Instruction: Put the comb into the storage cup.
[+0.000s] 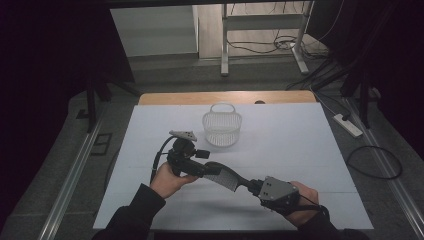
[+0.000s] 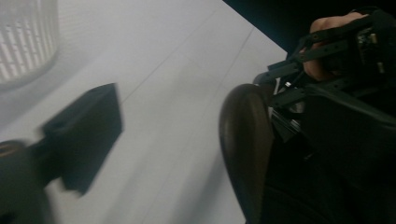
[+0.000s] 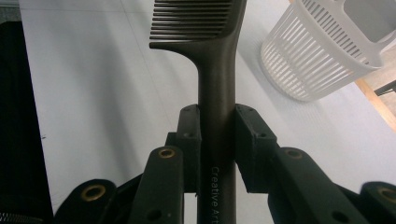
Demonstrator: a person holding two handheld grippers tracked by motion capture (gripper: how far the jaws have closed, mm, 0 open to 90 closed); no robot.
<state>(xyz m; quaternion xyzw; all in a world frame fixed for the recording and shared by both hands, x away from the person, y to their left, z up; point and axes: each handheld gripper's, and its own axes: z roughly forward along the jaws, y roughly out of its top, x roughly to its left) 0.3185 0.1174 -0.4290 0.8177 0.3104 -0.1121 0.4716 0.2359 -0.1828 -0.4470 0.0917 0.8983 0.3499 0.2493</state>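
Both right gripper (image 3: 217, 126) pads clamp comb (image 3: 212, 70) handle; left gripper (image 2: 163, 135) jaws apart

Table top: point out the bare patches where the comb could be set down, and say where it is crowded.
The white table is bare right of the basket out to the right edge, and left of the basket. The near strip ahead of the sleeves is also free. It is crowded at the middle front, where the left claw and right claw meet around the comb.
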